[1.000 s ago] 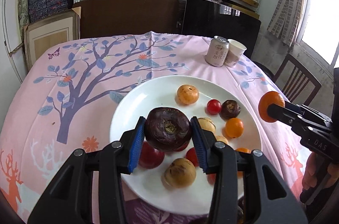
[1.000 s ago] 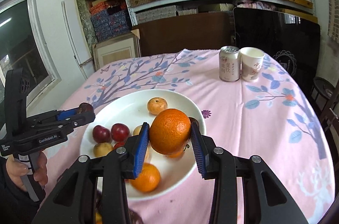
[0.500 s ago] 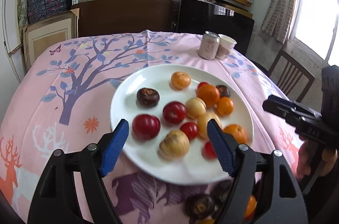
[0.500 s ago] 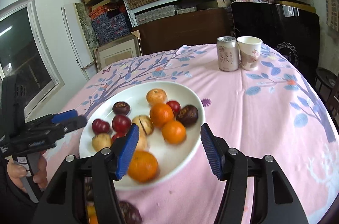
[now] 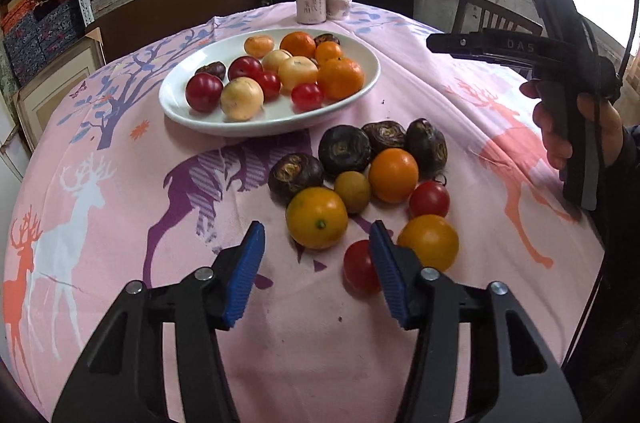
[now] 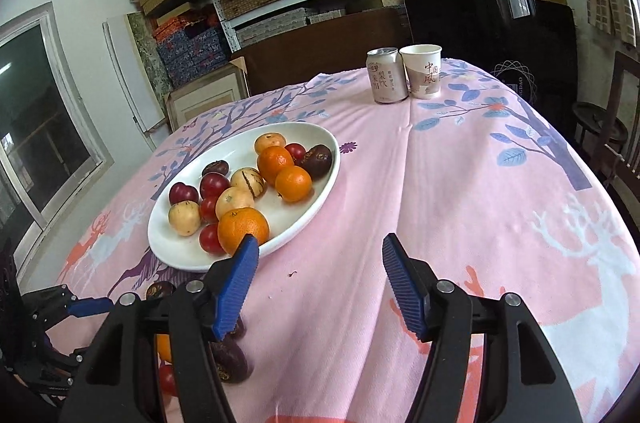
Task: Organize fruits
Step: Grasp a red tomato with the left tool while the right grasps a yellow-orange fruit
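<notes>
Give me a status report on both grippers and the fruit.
Left gripper empty, jaws closing. Right gripper empty, jaws opening. Loose fruit pile beside white oval plate. Nothing in the way.

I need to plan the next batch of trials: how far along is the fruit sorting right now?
Partly done. The white plate already carries over a dozen fruits. Nothing is in hand: the left tool is closing with nothing clamped, just before a yellow-orange citrus; the right tool is opening over bare cloth. Left: the loose pile on the tablecloth, about ten pieces.
</notes>
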The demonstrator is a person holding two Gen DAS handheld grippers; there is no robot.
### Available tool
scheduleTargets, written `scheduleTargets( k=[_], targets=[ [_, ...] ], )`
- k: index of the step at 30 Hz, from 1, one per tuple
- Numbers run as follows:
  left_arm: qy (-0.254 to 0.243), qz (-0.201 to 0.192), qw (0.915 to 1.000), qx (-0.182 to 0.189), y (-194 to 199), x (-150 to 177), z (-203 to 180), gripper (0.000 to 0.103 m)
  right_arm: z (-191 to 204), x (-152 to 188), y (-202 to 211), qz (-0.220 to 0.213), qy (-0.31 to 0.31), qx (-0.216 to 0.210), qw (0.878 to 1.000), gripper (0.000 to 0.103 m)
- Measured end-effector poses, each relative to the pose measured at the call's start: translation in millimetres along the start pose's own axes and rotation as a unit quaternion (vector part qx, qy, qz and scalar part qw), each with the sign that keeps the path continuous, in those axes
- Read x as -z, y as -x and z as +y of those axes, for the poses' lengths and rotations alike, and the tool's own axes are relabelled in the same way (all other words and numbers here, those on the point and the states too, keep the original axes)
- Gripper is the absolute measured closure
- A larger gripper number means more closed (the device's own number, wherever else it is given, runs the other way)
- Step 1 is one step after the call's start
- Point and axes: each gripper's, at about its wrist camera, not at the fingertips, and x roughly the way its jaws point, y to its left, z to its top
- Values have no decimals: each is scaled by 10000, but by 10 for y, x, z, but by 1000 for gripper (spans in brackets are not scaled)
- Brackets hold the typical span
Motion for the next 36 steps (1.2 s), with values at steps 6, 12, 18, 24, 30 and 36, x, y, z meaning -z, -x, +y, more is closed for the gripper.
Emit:
scheduleTargets(
  k=[6, 12, 18, 24, 30, 36],
  targets=[
    [-57, 101, 9998, 153, 88, 160, -179, 54, -68, 50, 32, 29, -39, 69, 10000, 38],
    [-56, 325, 9993, 188, -22, 246, -250, 65, -47, 65, 26, 48, 22, 75, 10000, 38],
    [53, 385, 9991, 147, -155, 155, -247, 66, -24, 76, 31, 67, 84, 49, 9999, 38],
    [179, 126, 9992, 348, -70, 155, -198, 76, 69, 162, 50, 223, 294, -120, 9992, 38],
    [750, -322, 9964, 238, 80, 163, 11, 76, 332, 460, 229, 567, 493, -543, 9957, 40],
    [950, -372, 9947, 121, 101, 157, 96, 76, 1035, 905, 406, 964, 1475, -728, 9817, 45]
  ],
)
